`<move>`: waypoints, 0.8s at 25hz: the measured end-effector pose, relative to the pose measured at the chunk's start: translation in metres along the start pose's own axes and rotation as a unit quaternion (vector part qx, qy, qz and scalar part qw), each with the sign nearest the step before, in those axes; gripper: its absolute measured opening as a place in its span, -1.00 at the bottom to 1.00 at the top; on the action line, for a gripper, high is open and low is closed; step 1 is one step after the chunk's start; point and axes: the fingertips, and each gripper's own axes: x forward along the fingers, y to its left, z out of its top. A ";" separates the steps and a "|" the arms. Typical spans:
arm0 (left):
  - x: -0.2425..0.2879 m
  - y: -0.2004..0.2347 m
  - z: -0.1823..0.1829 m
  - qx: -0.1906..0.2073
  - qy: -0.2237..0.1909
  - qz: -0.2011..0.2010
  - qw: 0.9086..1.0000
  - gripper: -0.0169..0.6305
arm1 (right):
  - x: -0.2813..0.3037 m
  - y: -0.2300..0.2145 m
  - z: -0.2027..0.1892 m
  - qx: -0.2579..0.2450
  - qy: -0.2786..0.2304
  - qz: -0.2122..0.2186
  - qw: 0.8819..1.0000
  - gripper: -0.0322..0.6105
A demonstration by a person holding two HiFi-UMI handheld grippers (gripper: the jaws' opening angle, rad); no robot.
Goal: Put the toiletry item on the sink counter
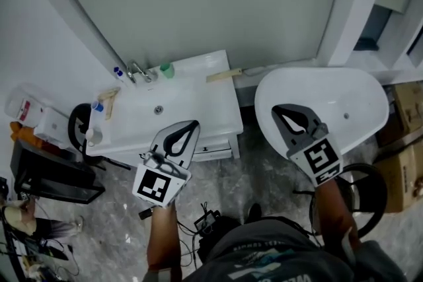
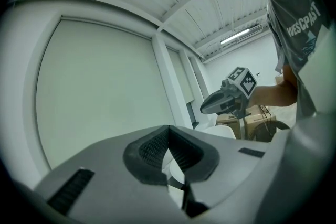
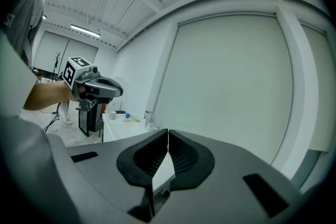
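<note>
Person stands facing a pale wall panel with a gripper in each hand, both held out roughly level. Left gripper (image 1: pixel 192 125) is clenched, pads meeting at the tips with nothing between them, and it hangs over the front edge of the white sink counter (image 1: pixel 198 99). Right gripper (image 1: pixel 279 110) is also clenched and empty, over the near rim of a white oval basin (image 1: pixel 357 96) to the right of the counter. Toiletries sit on the counter, none held. A green cup (image 1: pixel 167 69) is just beside the faucet (image 1: pixel 139 71) at the back. A blue-capped bottle (image 1: pixel 97 105) and a pale tube (image 1: pixel 110 97) are near the left edge, and a small white cup (image 1: pixel 94 136) is at the front-left corner. Which of these is the task's toiletry item cannot be told. A beige strip (image 1: pixel 223 75) lies at the counter's back-right corner. Cardboard boxes (image 1: pixel 406 109) stand at far right and a black stand (image 1: pixel 46 175) at far left, on a marble-pattern floor (image 1: pixel 264 168).
</note>
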 end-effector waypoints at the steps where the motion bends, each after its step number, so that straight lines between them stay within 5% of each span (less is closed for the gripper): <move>1: 0.003 0.002 -0.001 0.001 0.002 0.000 1.000 -0.94 | 0.003 -0.002 -0.001 0.001 -0.001 0.001 1.000 -0.80; 12: 0.035 0.050 -0.025 -0.027 -0.011 0.000 1.000 -0.94 | 0.054 -0.024 -0.016 0.004 0.024 -0.011 1.000 -0.80; 20: 0.070 0.110 -0.041 -0.019 -0.013 -0.042 0.999 -0.94 | 0.112 -0.051 -0.009 0.010 0.030 -0.055 0.998 -0.80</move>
